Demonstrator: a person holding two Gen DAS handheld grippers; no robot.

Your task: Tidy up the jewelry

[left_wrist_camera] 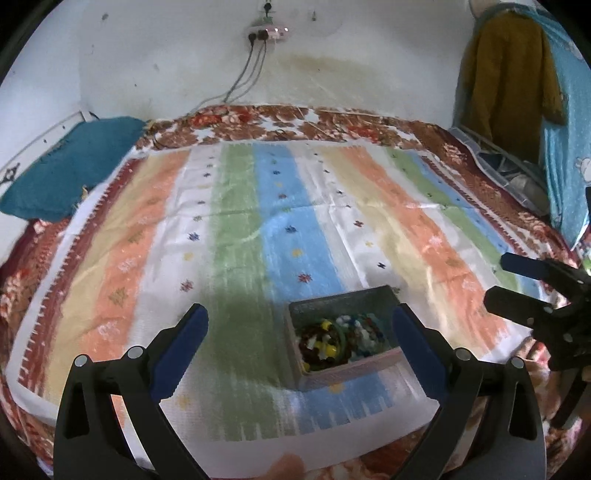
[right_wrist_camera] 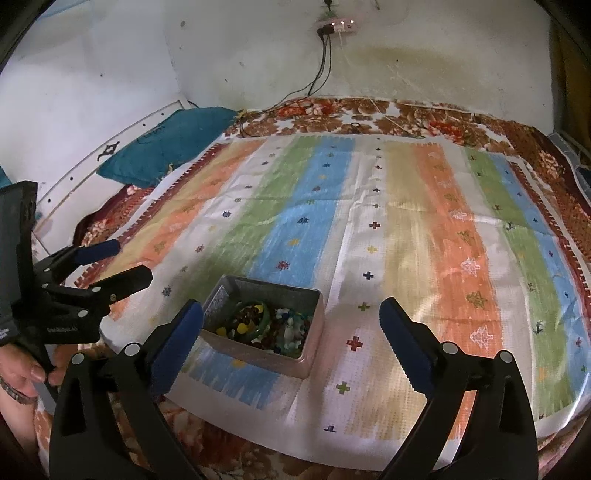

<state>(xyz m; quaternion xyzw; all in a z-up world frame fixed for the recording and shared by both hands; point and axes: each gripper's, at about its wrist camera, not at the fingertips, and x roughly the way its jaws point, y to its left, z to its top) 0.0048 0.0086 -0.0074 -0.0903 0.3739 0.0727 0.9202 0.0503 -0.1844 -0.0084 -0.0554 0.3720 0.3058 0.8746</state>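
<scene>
A small grey rectangular tin (left_wrist_camera: 384, 363) (right_wrist_camera: 221, 295) sits near the front edge of a striped cloth. It holds a heap of mixed beads and bangles (left_wrist_camera: 340, 338) (right_wrist_camera: 269, 326), with a green bangle (right_wrist_camera: 266, 317) on top. My left gripper (left_wrist_camera: 301, 325) is open and empty above the cloth; the tin lies just inside its right finger. My right gripper (right_wrist_camera: 291, 319) is open and empty; the tin lies just inside its left finger. Each gripper also shows in the other's view: the right one (left_wrist_camera: 496, 278), the left one (right_wrist_camera: 133, 260).
The striped cloth (left_wrist_camera: 236, 229) (right_wrist_camera: 424, 229) lies on a floral bedspread (left_wrist_camera: 332, 122) (right_wrist_camera: 369, 114). A teal pillow (left_wrist_camera: 66, 166) (right_wrist_camera: 166, 147) lies at the far left. Cables hang from a wall socket (left_wrist_camera: 267, 33) (right_wrist_camera: 338, 24). Clothes (left_wrist_camera: 509, 74) hang at the right.
</scene>
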